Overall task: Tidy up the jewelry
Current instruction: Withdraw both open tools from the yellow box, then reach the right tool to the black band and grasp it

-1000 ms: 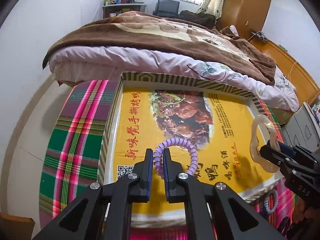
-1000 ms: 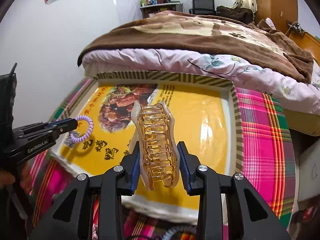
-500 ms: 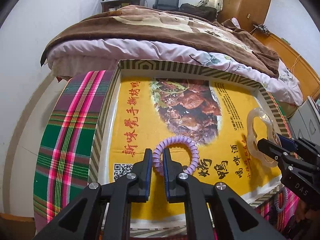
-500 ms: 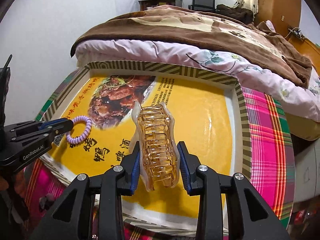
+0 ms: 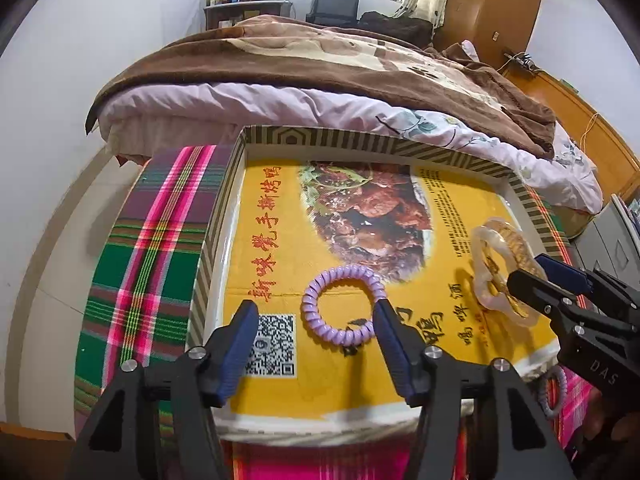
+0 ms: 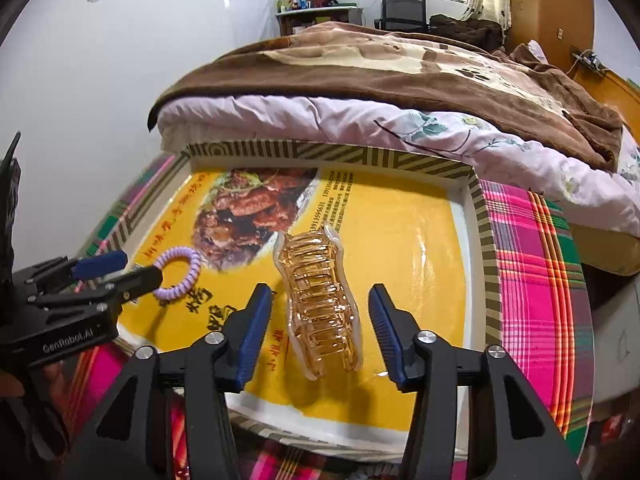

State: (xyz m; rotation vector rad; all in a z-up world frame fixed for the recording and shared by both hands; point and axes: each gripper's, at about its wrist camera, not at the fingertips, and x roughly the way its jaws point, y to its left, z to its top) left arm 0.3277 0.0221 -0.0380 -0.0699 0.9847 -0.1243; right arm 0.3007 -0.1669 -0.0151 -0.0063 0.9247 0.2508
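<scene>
purple coil hair tie: light, springy, squashes; pinch across the coil | lying in yellow tray, between wide-open empty left gripper | amber claw clip: stiff, slick, likely brittle; grip the flanks | at 3 o'clock of tie, between wide-open empty right gripper | plaid cloth beneath

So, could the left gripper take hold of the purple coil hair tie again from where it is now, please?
Probably yes: the left gripper is open, the purple coil hair tie lies between its fingers in the yellow tray, and nothing covers it.

Brown blanket on bed, plaid cloth, black chair
</scene>
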